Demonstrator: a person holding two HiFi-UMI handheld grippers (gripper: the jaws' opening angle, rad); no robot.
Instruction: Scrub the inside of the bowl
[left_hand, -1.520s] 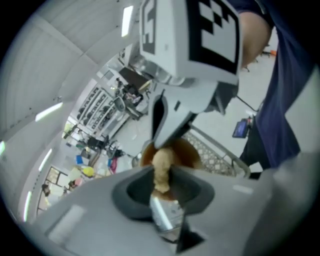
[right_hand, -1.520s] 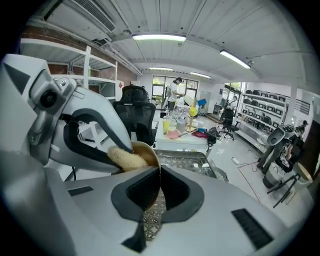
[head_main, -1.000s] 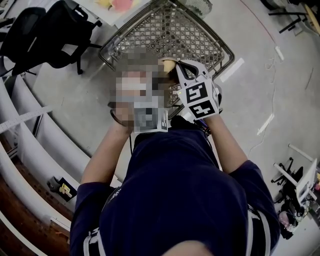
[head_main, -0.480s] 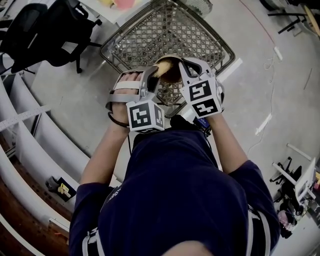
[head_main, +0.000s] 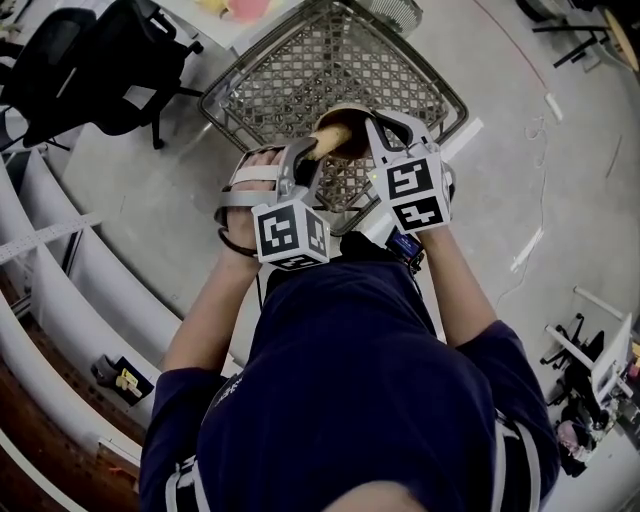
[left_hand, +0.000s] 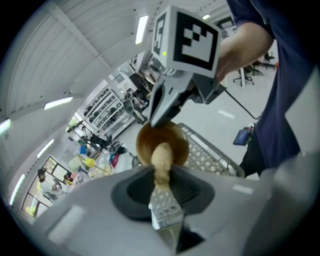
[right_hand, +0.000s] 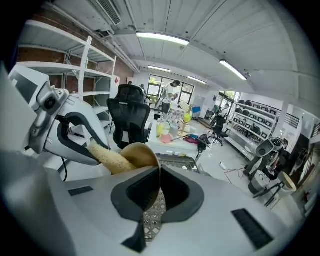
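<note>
1. Head view: bowl (head_main: 352, 145) is held up in the air over wire basket (head_main: 300, 70), not on any tabletop; both grippers meet at it.
2. Right gripper (right_hand: 159, 192): jaws pressed together on bowl's rim, thin wall between them, so bowl sits just ahead of the jaws.
3. Left gripper (left_hand: 162, 182): jaws pinch a yellow sponge (left_hand: 161, 157). Its free end goes into bowl's opening and seems to touch the inside wall.
4. Step in hand, as I judge: scrubbing. To do it well, keep rt grip firm so bowl does not tilt, press sponge w/ light force, sweep round whole inside incl. bottom.
5. Risk: too hard a push may twist the rim out of rt jaws.
</note>
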